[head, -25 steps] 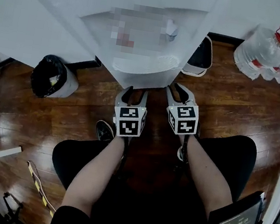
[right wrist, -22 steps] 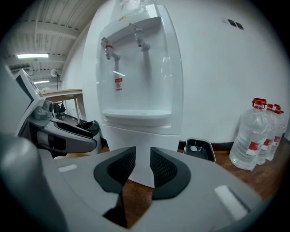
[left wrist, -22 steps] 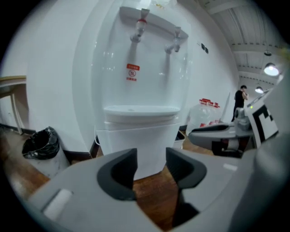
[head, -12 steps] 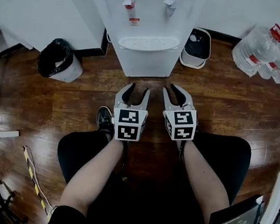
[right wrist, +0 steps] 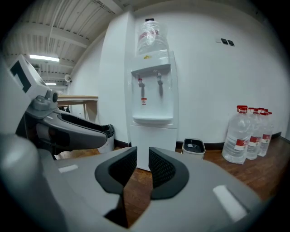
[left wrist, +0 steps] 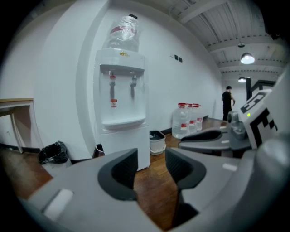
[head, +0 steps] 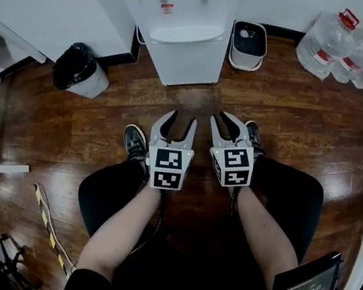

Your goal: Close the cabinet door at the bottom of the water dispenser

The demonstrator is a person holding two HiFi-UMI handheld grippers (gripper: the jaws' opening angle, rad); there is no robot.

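As both grippers hang side by side over the wooden floor (head: pixel 294 124), the water dispenser (head: pixel 185 32) stands well away from them against the white wall, with open boards between. The cabinet door (right wrist: pixel 153 147) at its foot lies flush with the white front, as far as I can make out. An upturned bottle (right wrist: pixel 152 34) sits on top of the machine.

The left gripper (head: pixel 180 121) points toward the dispenser with its fingers (left wrist: pixel 120 170) plainly apart and only floor showing between them. The right gripper (head: pixel 226 124), just beside it, has its fingers (right wrist: pixel 163 170) drawing together, a narrow slit left between the ribbed pads and nothing caught in it. Neither gripper touches the machine.

A small white bin (head: pixel 248 44) sits just right of the dispenser, and a cluster of red-capped water jugs (head: pixel 345 40) stands farther right along the wall. On the left, near the wall's corner, is a waste bin (head: pixel 77 70) lined with a black bag.
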